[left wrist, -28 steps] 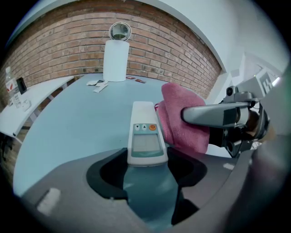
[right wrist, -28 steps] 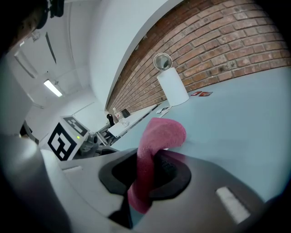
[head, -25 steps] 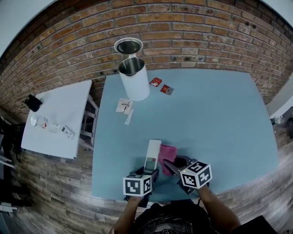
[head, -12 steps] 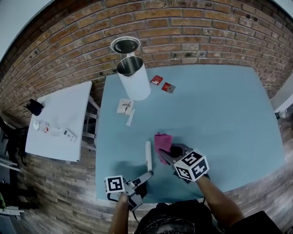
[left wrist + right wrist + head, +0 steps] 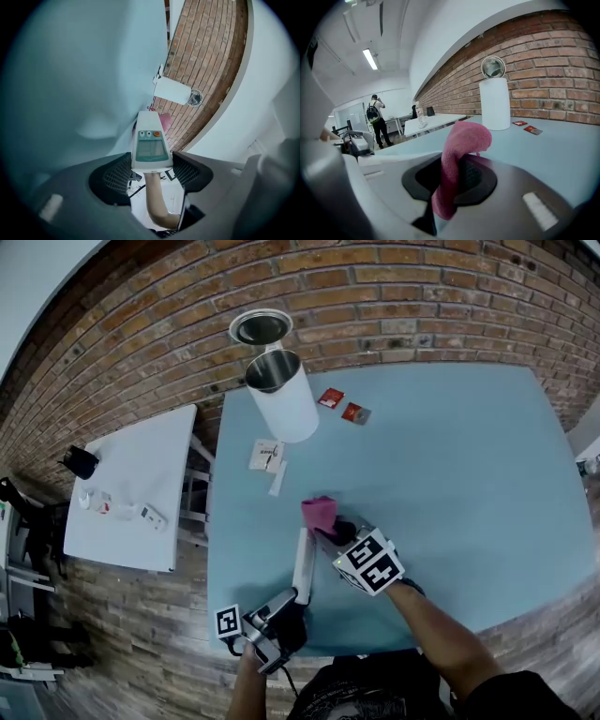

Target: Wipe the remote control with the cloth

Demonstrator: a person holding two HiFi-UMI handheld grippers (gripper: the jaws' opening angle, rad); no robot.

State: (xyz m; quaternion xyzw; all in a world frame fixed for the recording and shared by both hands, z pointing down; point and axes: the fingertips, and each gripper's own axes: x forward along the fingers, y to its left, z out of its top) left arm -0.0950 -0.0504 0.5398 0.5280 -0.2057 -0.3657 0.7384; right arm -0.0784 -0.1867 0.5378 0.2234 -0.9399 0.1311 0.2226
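cloth pinched in right gripper beside remote

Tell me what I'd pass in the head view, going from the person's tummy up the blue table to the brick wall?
left hand-held gripper → remote control → pink cloth → paper packets → white container

Steep overhead view plus two close-ups

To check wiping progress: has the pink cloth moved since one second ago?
Yes. The pink cloth moved away from the table's near edge, toward the white canister.
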